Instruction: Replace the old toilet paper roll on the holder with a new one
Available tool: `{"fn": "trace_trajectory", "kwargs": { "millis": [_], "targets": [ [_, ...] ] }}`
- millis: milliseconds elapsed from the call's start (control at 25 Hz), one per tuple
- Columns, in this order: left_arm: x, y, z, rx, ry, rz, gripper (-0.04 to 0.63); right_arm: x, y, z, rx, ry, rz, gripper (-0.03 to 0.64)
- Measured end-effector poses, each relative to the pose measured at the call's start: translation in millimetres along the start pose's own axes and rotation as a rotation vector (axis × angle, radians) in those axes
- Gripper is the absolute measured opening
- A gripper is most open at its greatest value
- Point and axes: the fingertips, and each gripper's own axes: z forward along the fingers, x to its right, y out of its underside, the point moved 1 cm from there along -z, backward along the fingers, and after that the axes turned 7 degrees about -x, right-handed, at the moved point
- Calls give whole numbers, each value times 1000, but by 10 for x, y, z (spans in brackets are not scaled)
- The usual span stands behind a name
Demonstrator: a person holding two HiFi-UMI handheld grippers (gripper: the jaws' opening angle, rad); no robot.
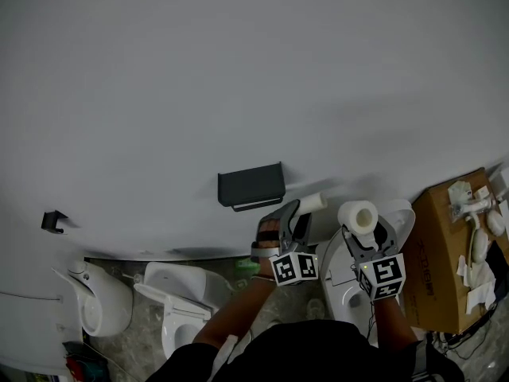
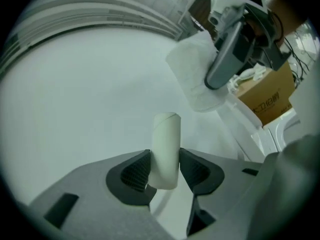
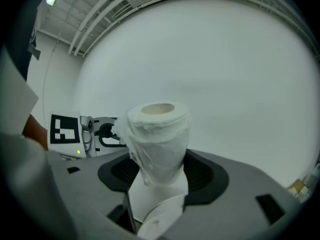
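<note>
My left claw (image 2: 165, 173) is clenched on the bare cardboard tube (image 2: 166, 141), so I judge the old roll is already off. My right claw (image 3: 161, 173) grasps the new roll (image 3: 159, 134). In the head view the dark holder (image 1: 251, 186) sits on the wall at about ten o'clock from both claws. Next the new roll must go there, core lined up with a bar I can't see.

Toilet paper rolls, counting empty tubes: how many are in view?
2. The left gripper holds a bare cardboard tube; the right gripper holds a roll with paper on it. More could be hidden out of sight.
</note>
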Motion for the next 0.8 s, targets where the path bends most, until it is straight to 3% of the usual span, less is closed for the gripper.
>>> {"fn": "trace_trajectory", "kwargs": {
  "millis": [200,560,640,800],
  "targets": [
    [-191,-4,-254,69,0,-257,183,-58,-13,16,-8,-9,1,267],
    [-529,68,-793,239,26,-611,183,-201,-182,100,66,-20,38,267],
    [-589,128,-888,248,17,-674,183,-266,-209,143,82,-41,54,267],
    [-672,262,-1039,253,-9,-723,183,-366,-282,230,129,-117,160,265]
  ]
}}
